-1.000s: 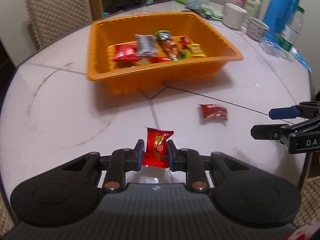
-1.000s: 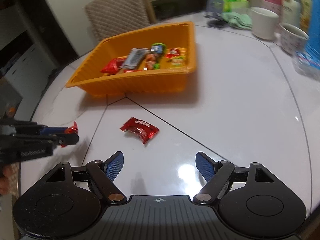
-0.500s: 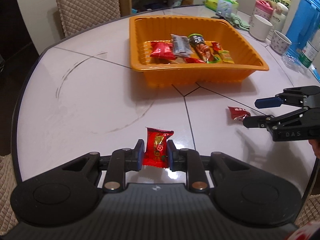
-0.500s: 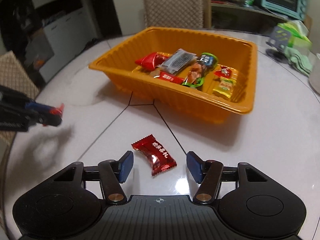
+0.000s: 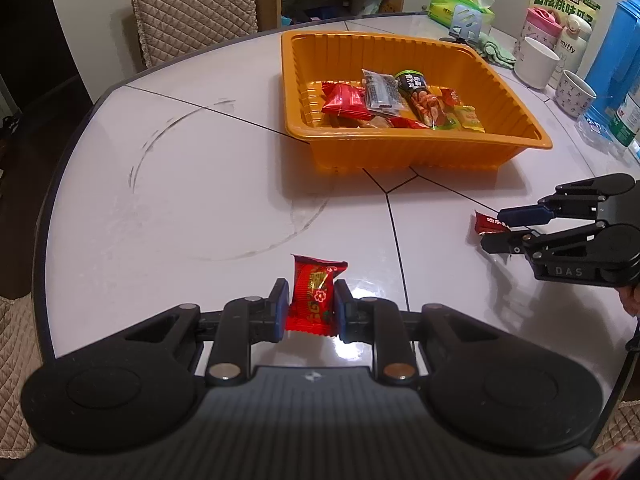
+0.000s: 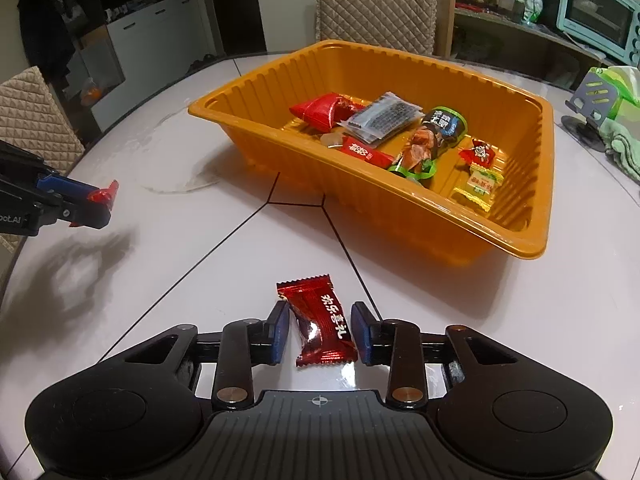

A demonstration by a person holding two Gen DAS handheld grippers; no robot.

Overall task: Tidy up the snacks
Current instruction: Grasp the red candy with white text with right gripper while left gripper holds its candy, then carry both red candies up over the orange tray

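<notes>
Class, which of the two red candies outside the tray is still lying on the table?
The dark red candy between the right gripper's open jaws; the left gripper grips the other.

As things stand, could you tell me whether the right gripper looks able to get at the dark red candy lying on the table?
Probably yes: the dark red candy already lies between the right gripper's fingers, whose jaws have just been closing, and nothing blocks it.

Dark-red wrapped candy (image 6: pixel 323 326) flat on table, near orange tray (image 6: pixel 516 236)
</notes>
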